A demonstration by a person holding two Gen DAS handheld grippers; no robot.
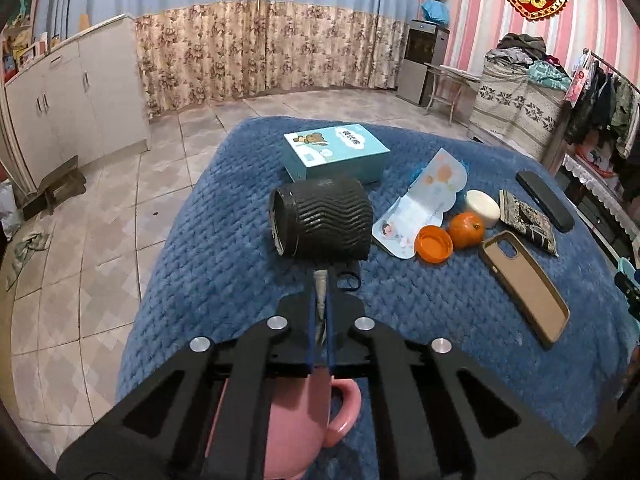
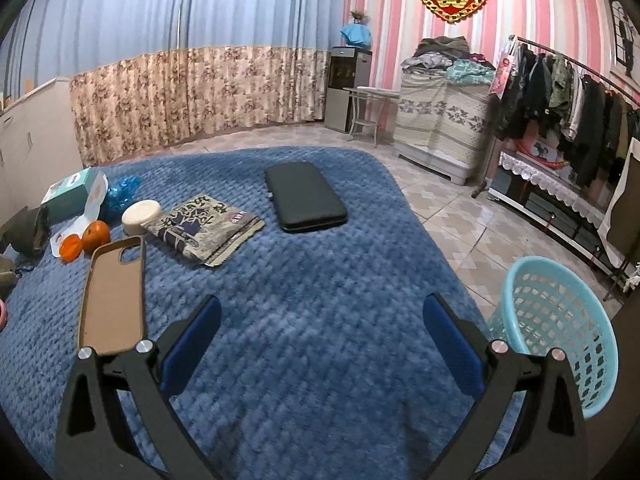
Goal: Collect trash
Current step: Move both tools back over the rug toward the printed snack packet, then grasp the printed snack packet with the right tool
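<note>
Blanket [image 1: 224, 216]: scrap [image 1: 320, 284] inside left claw [image 1: 320, 280].

Plush quilted blue blanket [image 2: 320, 280], ridged matt black rubbery cup sleeve [image 1: 332, 216], glossy pink ceramic mug [image 1: 296, 428], perforated turquoise plastic basket [image 2: 560, 332], glossy printed foil pouch [image 2: 204, 228], glossy floor tiles [image 1: 80, 272]

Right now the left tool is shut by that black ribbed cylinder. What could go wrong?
1. The left tool pinches only a thin grey strip at the black ribbed cylinder; it may slip out.
2. The light blue plastic basket stands far off to the right; the carry could knock the round orange fruit.
</note>
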